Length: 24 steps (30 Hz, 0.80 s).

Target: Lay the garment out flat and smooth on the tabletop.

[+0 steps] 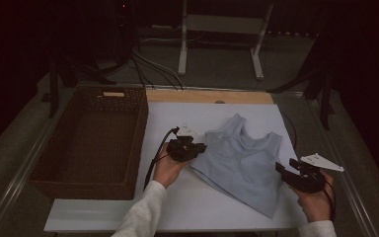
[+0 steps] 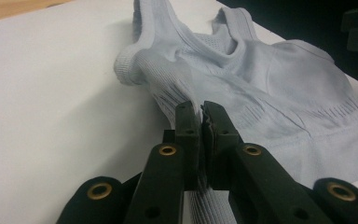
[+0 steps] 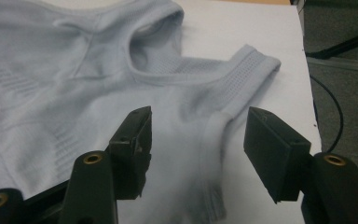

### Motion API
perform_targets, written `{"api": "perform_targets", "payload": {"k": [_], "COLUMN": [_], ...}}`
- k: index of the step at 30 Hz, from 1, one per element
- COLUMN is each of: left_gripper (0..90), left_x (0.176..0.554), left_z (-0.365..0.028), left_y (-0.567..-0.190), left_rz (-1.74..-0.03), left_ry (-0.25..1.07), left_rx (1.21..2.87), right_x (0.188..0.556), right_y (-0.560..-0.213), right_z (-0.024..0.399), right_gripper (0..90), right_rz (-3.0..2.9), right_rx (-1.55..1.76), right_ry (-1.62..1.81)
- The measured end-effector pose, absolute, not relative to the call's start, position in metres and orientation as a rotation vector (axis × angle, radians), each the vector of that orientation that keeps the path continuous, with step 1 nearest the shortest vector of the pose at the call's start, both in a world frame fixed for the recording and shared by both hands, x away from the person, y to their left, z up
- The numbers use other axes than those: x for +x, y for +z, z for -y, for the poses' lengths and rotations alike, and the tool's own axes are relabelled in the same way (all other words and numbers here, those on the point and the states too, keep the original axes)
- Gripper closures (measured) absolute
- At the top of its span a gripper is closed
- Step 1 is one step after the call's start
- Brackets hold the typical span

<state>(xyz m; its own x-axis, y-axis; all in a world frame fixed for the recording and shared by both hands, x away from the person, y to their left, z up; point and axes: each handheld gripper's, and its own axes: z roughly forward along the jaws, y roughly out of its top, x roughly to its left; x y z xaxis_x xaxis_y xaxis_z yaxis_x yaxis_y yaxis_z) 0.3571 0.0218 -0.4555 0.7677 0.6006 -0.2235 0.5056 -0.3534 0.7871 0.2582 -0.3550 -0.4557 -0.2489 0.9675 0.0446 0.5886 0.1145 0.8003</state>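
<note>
Pale blue ribbed knit tank top [image 1: 244,160] spread on white table board [image 1: 103,217], beside brown wicker basket [image 1: 86,143]; left gripper [image 2: 200,112] pinched on its side edge, likely anchoring; right gripper [image 3: 198,135] half apart astride opposite edge, poised to grasp

A pale blue-grey tank top [image 1: 242,160] lies face up on the white board [image 1: 103,217], just right of the board's middle and turned so its shoulder straps point toward the far edge and its hem toward the near right corner. The knit is ribbed, with mesh panels round the neckline and armholes. It is rumpled rather than flat: the left side edge is gathered into a raised fold, and the strap nearest the board's right edge curls over.
</note>
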Motion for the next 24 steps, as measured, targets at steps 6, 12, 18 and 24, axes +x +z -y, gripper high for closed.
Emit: {"api": "perform_targets", "payload": {"k": [6, 12, 18, 24], "left_gripper": [86.3, 86.3, 86.3, 86.3], "left_x": [0.357, 0.358, 0.357, 0.354], "left_z": [-0.026, -0.031, -0.034, -0.036], "left_y": [-0.453, -0.452, -0.451, -0.452], "left_rz": [-0.835, -0.839, -0.845, -0.851], "left_ry": [0.137, 0.146, 0.149, 0.146], "left_rx": [2.024, 2.024, 2.017, 2.010], "right_x": [0.259, 0.260, 0.265, 0.270], "right_y": [-0.462, -0.468, -0.475, -0.481], "right_z": [0.356, 0.353, 0.350, 0.343], "right_gripper": [41.6, 45.3, 47.3, 55.0], "right_rz": [-1.915, -1.949, -2.000, -2.052], "right_rx": [1.535, 1.550, 1.587, 1.596], "right_ry": [0.976, 0.971, 0.962, 0.937]}}
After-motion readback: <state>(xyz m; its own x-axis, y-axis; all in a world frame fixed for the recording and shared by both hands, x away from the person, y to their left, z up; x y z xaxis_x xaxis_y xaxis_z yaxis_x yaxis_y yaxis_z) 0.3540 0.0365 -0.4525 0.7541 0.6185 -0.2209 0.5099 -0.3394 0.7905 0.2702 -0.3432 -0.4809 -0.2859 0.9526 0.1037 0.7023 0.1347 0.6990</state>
